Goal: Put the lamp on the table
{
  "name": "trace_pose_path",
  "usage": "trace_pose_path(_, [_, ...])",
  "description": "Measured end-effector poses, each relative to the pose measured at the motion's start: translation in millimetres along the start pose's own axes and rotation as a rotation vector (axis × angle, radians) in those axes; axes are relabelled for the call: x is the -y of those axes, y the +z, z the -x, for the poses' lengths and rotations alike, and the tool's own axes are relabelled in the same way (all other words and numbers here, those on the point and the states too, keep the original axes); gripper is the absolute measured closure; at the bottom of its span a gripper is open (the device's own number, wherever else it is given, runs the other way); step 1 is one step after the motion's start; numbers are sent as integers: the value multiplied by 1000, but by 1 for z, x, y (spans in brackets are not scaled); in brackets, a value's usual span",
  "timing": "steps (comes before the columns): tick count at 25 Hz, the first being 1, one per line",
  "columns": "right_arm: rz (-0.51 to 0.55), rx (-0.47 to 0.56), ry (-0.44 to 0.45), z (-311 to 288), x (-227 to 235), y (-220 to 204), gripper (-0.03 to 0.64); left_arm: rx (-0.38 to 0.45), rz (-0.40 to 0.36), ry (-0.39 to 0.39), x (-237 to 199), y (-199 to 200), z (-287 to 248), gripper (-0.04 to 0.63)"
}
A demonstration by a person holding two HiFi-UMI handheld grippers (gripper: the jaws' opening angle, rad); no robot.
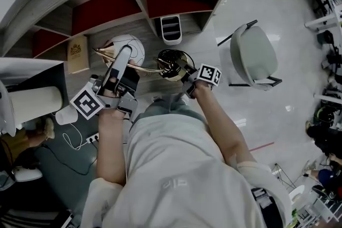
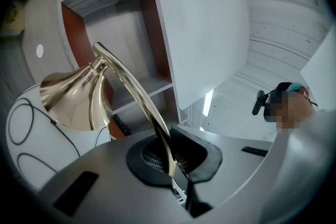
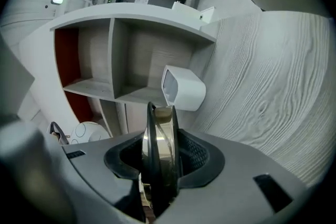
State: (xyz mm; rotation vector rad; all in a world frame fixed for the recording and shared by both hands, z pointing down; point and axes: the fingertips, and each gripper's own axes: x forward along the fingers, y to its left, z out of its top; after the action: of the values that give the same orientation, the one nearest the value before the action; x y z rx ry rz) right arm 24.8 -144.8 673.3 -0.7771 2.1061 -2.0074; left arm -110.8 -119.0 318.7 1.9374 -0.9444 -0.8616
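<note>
Left gripper view: left gripper (image 2: 170, 168) is clamped tight on the lamp (image 2: 137, 99) at its thin curved arm, brass shade (image 2: 73, 99) seen at left | right gripper view: right gripper (image 3: 160, 165) is closed on the round lamp base (image 3: 159, 136) | head view: lamp is held at frame centre, before the shelf unit (image 1: 133, 2).

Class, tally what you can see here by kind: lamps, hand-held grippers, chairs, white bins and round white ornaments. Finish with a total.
Gold lamp: 1
Grippers, left gripper and right gripper: 2
Grey chair: 1
White bin: 1
Round white ornament: 1
Total: 6
</note>
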Motion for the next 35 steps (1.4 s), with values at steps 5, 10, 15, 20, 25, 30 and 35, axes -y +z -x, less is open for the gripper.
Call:
trace_pose_path(5, [-19, -36, -6, -26, 7, 1, 440, -7, -2, 35, -21, 13, -3, 581])
trace_pose_path(10, [-35, -61, -26, -52, 20, 6, 439, -17, -6, 75, -48, 22, -10, 581])
trace_pose_path(15, [-48, -89, -34, -72, 36, 4, 436, -40, -19, 112, -71, 24, -11, 581])
trace_pose_path(20, [-41, -107, -62, -78, 41, 1, 433, -52, -34, 151, -81, 25, -11, 581])
trace_pose_path(25, [-19, -126, -97, -81, 48, 3, 433, -74, -22, 160, -88, 19, -17, 581])
trace_pose_path(30, [11, -144, -114, -83, 46, 5, 430, -81, -22, 160, -88, 18, -18, 581])
trace_pose_path(35, [89, -128, -167, -75, 47, 14, 376, -44, 30, 139, -83, 18, -22, 581])
